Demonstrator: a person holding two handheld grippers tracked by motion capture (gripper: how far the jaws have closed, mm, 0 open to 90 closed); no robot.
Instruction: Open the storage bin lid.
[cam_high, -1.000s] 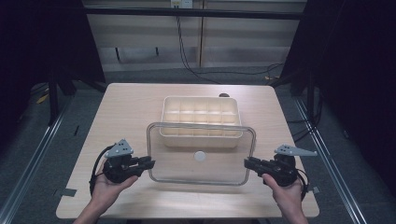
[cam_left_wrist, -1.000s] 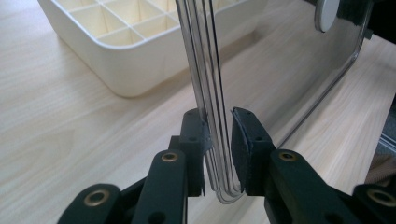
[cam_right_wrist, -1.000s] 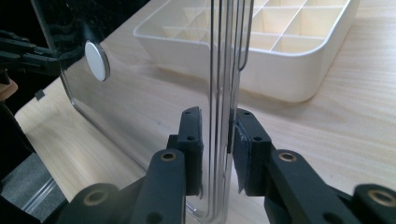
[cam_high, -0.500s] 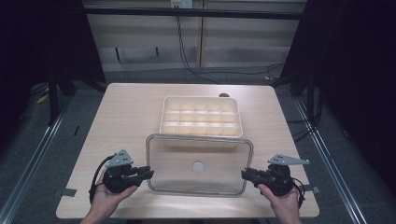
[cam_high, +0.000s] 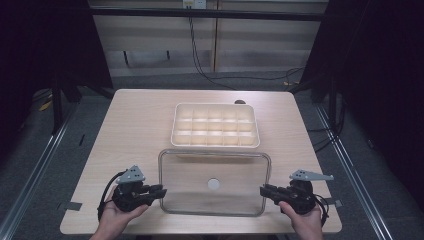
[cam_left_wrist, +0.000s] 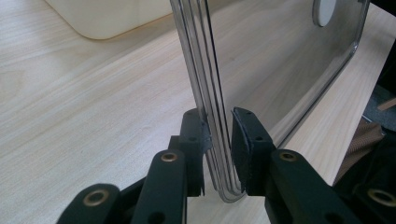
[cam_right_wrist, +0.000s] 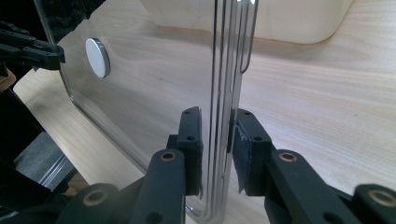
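both grippers, left gripper (cam_high: 159, 191) and right gripper (cam_high: 264, 190), clamp the clear lid (cam_high: 215, 170) near the table's (cam_high: 135, 125) front edge; uneven lowering could twist it loose.

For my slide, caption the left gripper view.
Left tool clamps the rim of a clear plastic lid above the pale wooden table.

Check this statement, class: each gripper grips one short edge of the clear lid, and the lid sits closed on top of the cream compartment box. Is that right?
Not quite. The clear lid is not on the cream compartment box; it is on the person's side of the box, which is uncovered, as the high view shows. The left gripper and right gripper do each grip one short edge.
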